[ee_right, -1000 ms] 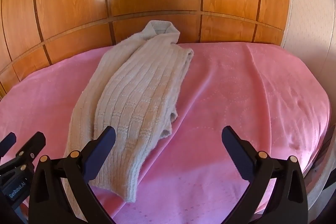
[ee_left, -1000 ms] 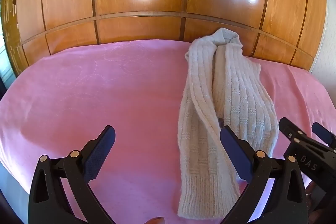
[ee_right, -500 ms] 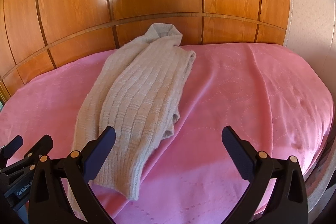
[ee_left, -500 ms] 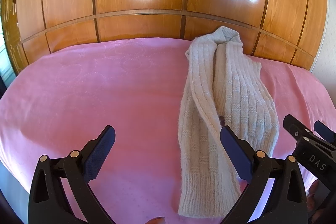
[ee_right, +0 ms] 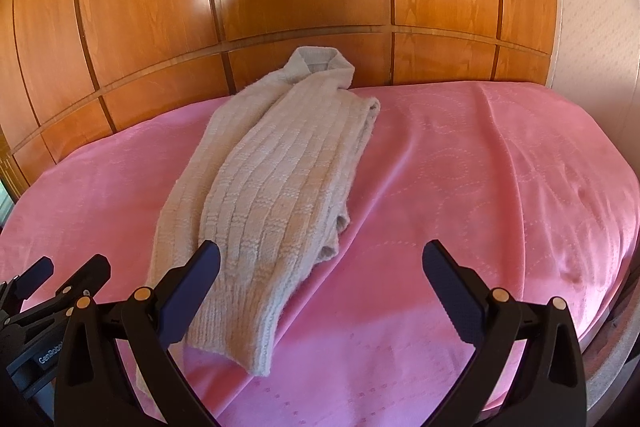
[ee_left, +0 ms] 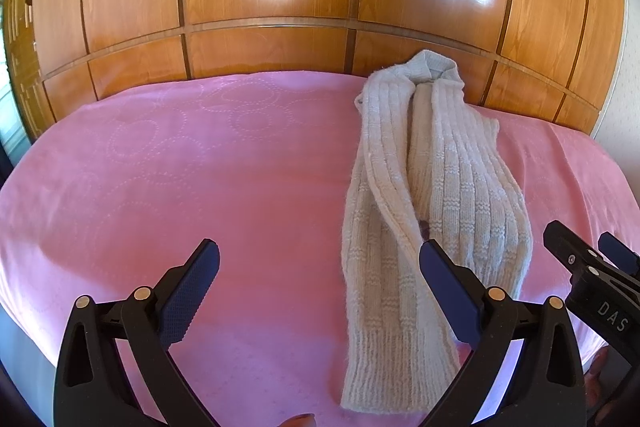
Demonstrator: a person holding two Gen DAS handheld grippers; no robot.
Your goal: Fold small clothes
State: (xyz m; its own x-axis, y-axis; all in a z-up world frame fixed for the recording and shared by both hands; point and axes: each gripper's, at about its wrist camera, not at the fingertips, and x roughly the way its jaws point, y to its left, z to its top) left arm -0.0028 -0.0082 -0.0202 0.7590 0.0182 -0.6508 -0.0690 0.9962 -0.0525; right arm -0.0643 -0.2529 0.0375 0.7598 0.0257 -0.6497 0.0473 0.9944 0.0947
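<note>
Left wrist view: cream ribbed knit sweater (ee_left: 432, 187) folded into a long strip, running from the bed's (ee_left: 160, 167) far edge toward the near edge. Left tongs (ee_left: 320, 263) spread, empty, right finger overlapping sweater. Right tongs (ee_right: 320, 263) spread, empty, sweater at left finger.

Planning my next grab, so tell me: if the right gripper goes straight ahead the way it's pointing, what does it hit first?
Probably the pink bedspread, just right of the knit sweater; the open right gripper holds nothing. Depth is uncertain.
</note>
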